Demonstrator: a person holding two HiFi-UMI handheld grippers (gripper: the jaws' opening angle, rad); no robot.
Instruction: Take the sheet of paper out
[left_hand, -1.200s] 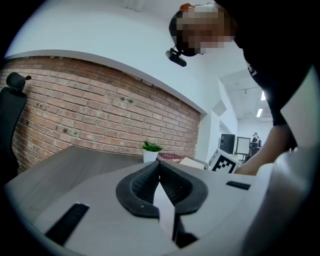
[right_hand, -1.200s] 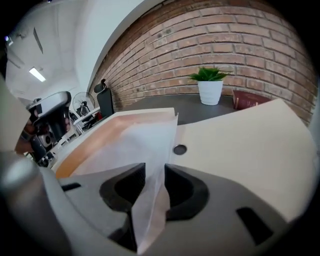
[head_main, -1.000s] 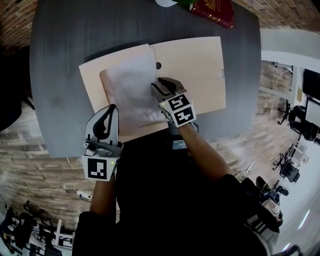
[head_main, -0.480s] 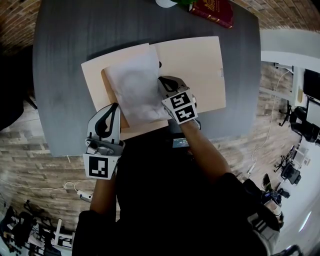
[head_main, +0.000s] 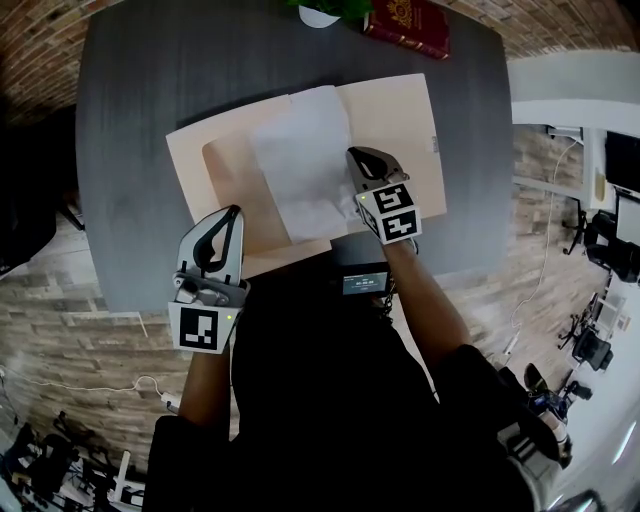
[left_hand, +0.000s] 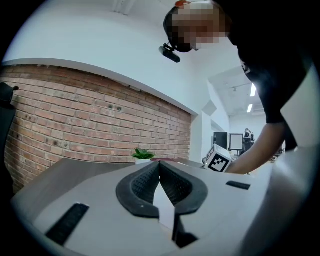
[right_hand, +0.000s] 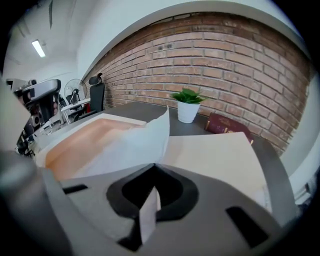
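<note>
- The right gripper (right_hand: 154, 165) is fully closed on the near edge of the sheet (head_main: 305, 160). A strip of white paper stands pinched between its pads.
- The sheet is lifted at that edge and curls up from the open folder (head_main: 400, 110). It lies over the folder's middle, partly on the left half and partly across the fold.
- Its far end rises to a point in the right gripper view, so much of the sheet is off the surface, though its left side looks to rest on the folder.
- The left gripper (head_main: 232, 210) sits at the folder's near left edge with its jaw tips together. A pale sliver shows in the gap behind the tips, and I cannot tell whether that is a pinched edge or only the folder seen beyond.
- Done so far, by my reading: the sheet is gripped and raised from the pocket on the left half (the darker beige panel).
- Left to do: carry the sheet clear of the folder and put it down on the table (head_main: 150, 90).
- One risk is that the thin sheet drags or creases if it is pulled too flat.
</note>
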